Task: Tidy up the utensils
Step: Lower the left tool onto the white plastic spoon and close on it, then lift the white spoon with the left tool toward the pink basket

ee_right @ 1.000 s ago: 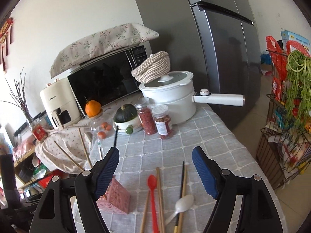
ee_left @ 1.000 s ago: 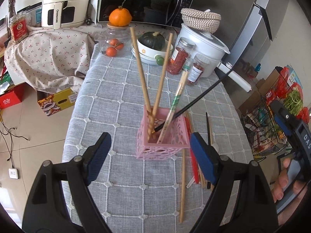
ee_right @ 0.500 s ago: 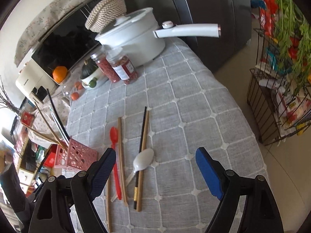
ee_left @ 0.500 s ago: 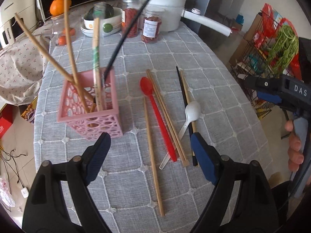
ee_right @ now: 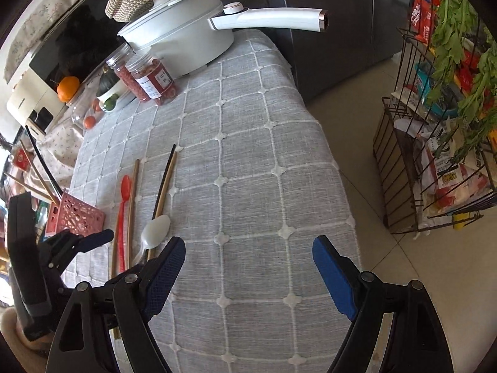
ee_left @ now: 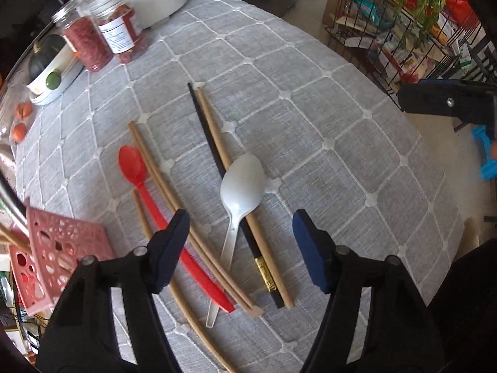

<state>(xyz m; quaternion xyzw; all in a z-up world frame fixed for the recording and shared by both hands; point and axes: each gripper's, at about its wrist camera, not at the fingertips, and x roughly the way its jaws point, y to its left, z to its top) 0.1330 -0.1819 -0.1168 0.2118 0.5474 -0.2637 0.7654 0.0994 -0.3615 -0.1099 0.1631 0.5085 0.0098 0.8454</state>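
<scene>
On the grey checked tablecloth lie a white spoon, a red spoon, a black chopstick and several wooden chopsticks. My left gripper hovers over the white spoon's handle. Its jaws are closing, and the pads touch nothing. A pink lattice holder with chopsticks in it stands at the left. In the right wrist view my right gripper stands open above bare cloth, right of the white spoon. The left gripper shows at the lower left there.
A white pot with a long handle and two red-filled jars stand at the table's far end. The table edge drops off to the right. A wire rack with greens and packets stands on the floor beyond it.
My left gripper swung right from over the pink holder and came down over the loose utensils, its jaws narrowing. My right gripper tipped down towards the tablecloth.
</scene>
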